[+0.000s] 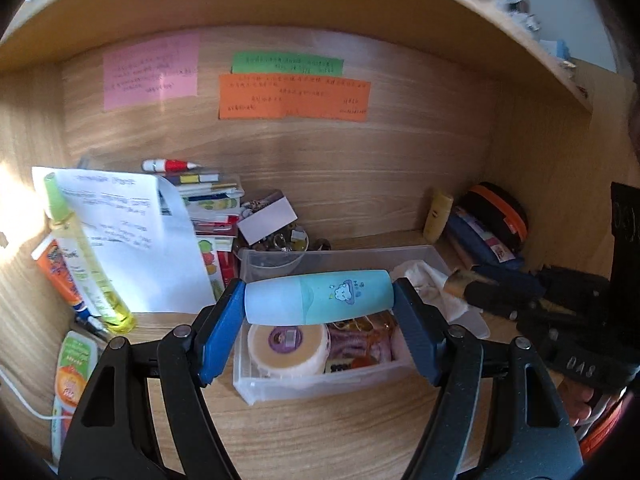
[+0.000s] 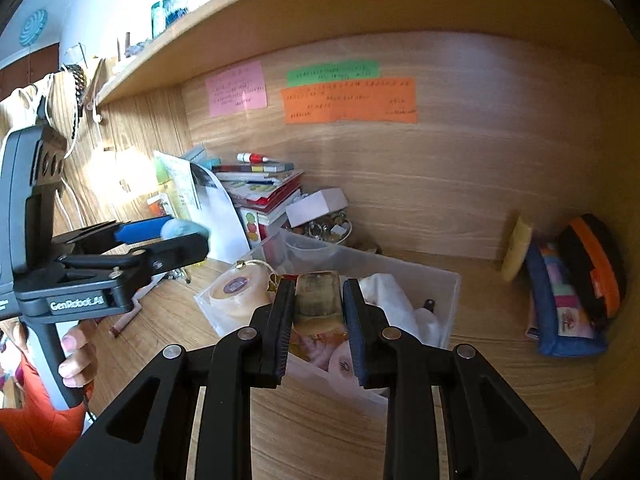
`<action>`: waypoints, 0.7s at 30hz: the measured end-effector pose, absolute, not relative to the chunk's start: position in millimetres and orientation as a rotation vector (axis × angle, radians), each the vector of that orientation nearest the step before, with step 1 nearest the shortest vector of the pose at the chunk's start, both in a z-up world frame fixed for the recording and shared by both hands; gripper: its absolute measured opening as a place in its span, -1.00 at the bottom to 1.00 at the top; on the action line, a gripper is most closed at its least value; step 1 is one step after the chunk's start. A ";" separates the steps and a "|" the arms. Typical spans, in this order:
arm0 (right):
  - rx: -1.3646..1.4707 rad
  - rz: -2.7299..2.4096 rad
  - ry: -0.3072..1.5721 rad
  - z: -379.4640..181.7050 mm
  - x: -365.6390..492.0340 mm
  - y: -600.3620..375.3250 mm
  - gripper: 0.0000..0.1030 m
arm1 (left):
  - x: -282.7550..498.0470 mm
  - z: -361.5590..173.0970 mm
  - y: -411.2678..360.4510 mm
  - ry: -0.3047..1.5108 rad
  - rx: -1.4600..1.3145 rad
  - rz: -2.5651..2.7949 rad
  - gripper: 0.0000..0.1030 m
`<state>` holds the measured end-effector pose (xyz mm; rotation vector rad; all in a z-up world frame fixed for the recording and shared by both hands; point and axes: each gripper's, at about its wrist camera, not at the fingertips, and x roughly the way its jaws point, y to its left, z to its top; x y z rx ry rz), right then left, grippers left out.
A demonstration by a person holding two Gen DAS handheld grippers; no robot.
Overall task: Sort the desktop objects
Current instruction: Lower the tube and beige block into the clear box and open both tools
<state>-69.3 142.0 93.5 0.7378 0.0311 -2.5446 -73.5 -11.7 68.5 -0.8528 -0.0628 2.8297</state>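
My left gripper (image 1: 319,298) is shut on a light-blue bottle (image 1: 320,297) with a cloud print, held sideways just above a clear plastic bin (image 1: 320,386). The bin holds a round cream jar (image 1: 286,348), pink and orange trinkets and a white tissue (image 1: 424,278). My right gripper (image 2: 318,292) is shut on a small amber, gold-edged block (image 2: 318,300) over the same bin (image 2: 448,292). The left gripper (image 2: 182,236) with the blue bottle shows at the left of the right wrist view. The right gripper (image 1: 464,284) shows at the right of the left wrist view.
A stack of books and papers (image 1: 208,200), a yellow-green spray bottle (image 1: 86,264) and an orange tube (image 1: 58,272) stand at the left. A bowl of trinkets (image 1: 280,240) sits behind the bin. A yellow bottle (image 2: 516,248), blue pouch (image 2: 560,312) and black-orange case (image 2: 596,268) lean at the right wall.
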 end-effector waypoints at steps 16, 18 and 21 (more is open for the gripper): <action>0.980 -2.460 0.113 28.5 -128.8 109.0 -0.56 | -159.6 8.5 -21.1 -0.172 -1.142 2.699 0.42; 0.986 -2.454 0.133 25.7 -129.0 106.4 -0.56 | -163.7 3.0 -19.7 -0.170 -1.169 2.685 0.42; 0.982 -2.456 0.171 24.0 -128.3 102.1 -0.48 | -165.1 -1.3 -17.2 -0.164 -1.195 2.664 0.42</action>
